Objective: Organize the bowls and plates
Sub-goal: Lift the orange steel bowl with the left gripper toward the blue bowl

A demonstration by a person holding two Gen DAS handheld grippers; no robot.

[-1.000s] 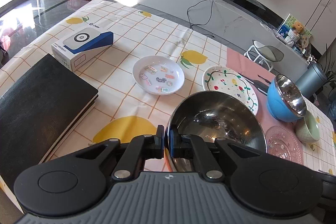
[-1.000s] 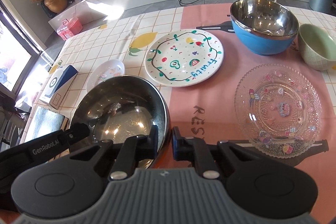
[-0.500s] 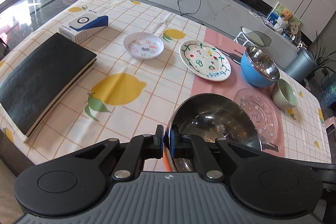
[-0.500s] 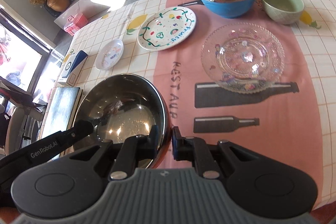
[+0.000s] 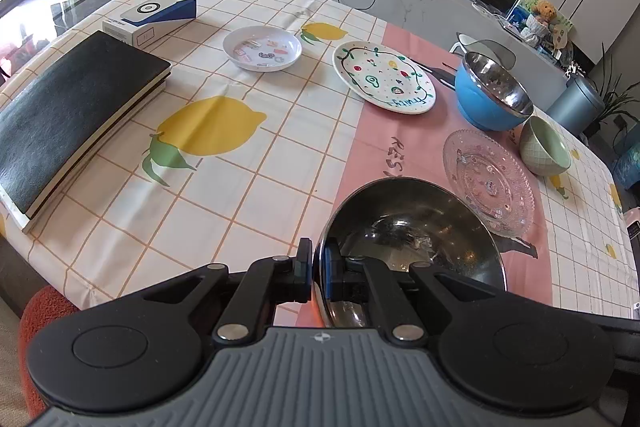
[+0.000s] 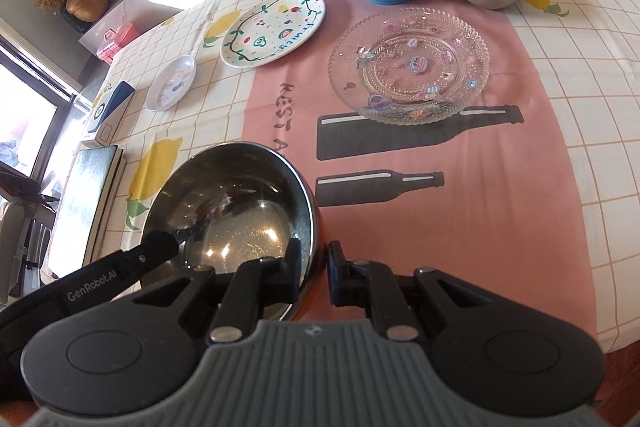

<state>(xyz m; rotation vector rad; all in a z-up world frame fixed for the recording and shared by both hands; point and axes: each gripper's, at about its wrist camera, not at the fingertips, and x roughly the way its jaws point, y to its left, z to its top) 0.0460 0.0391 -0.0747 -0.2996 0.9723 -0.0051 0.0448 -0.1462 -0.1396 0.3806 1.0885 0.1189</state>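
A steel bowl [image 5: 412, 231] with an orange outside is held off the table by both grippers. My left gripper [image 5: 318, 273] is shut on its near left rim. My right gripper [image 6: 314, 267] is shut on its right rim [image 6: 312, 211]; the left gripper's finger shows on the bowl's left side in the right wrist view. On the table lie a small white dish [image 5: 262, 47], a painted fruit plate [image 5: 383, 77], a blue steel-lined bowl [image 5: 490, 95], a green bowl [image 5: 544, 146] and a clear glass plate [image 5: 488, 181].
A black book [image 5: 68, 115] and a white-and-blue box [image 5: 150, 15] lie at the table's left. A pink runner [image 6: 420, 163] with bottle prints crosses the table. An orange stool [image 5: 44, 311] stands below the near table edge.
Both grippers have lifted the steel bowl and drawn it back toward the near edge, then shifted it slightly right. The table objects have not moved.
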